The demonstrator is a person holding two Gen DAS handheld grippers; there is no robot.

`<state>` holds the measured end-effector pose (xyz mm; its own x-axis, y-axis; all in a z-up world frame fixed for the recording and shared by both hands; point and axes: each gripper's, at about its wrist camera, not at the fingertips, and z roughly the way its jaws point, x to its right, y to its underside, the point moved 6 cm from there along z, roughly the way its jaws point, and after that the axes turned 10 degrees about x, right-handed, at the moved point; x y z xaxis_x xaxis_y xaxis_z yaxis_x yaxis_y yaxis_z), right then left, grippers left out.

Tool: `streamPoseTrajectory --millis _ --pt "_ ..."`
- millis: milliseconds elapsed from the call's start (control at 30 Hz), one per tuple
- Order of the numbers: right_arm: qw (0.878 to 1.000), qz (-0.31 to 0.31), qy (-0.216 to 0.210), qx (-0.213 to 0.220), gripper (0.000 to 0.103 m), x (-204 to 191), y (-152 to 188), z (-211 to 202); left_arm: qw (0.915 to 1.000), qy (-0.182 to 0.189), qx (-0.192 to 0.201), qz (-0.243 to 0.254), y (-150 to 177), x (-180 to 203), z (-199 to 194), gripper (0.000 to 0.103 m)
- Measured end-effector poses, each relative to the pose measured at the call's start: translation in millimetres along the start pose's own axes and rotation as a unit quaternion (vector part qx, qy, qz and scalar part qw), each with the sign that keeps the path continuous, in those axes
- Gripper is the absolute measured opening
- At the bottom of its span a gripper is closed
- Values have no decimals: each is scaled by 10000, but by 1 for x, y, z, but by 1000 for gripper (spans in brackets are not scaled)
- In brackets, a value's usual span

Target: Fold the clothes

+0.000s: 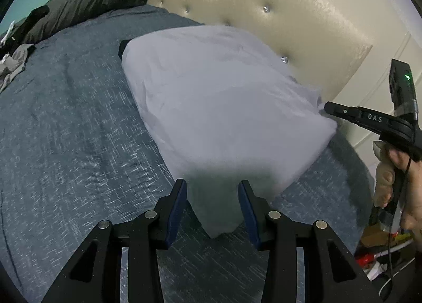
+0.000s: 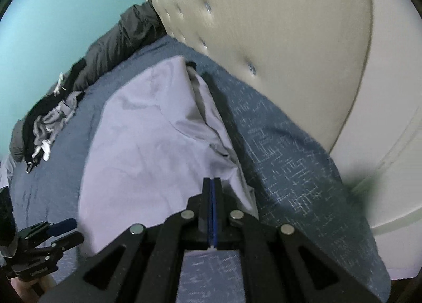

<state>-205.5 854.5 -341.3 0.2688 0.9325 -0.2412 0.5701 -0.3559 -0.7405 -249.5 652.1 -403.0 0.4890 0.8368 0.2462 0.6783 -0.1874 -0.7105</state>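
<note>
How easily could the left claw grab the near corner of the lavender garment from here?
Probably easily: the left claw is open, and the lavender garment hangs its near corner between the fingers. Nothing blocks it; the right claw pinches another edge.

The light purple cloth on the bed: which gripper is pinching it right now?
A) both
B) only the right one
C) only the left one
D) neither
B: the right gripper has its fingers pressed together on the edge of the light purple cloth, while the left gripper is spread open with a corner of cloth loose between its fingers.
</note>
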Motion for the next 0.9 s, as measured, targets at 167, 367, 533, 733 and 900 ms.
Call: streamPoseTrajectory --millis 167,367,533,733,900 --pt "9999 -26 -18 163 0 -13 -7 -29 9997 -10 181 169 -9 15 -28 45" --pt "9995 -29 31 299 0 -27 -10 -49 9991 -46 355 229 -18 27 -61 45" --pt "9992 -122 134 347 0 -44 -7 -74 9984 -57 482 280 -24 32 -83 45" --pt "9987 -118 107 489 0 -66 -7 -106 9974 -68 637 340 -31 37 -111 45" --pt "9980 -102 102 620 0 -82 -7 -132 9964 -94 743 394 -33 43 -136 45"
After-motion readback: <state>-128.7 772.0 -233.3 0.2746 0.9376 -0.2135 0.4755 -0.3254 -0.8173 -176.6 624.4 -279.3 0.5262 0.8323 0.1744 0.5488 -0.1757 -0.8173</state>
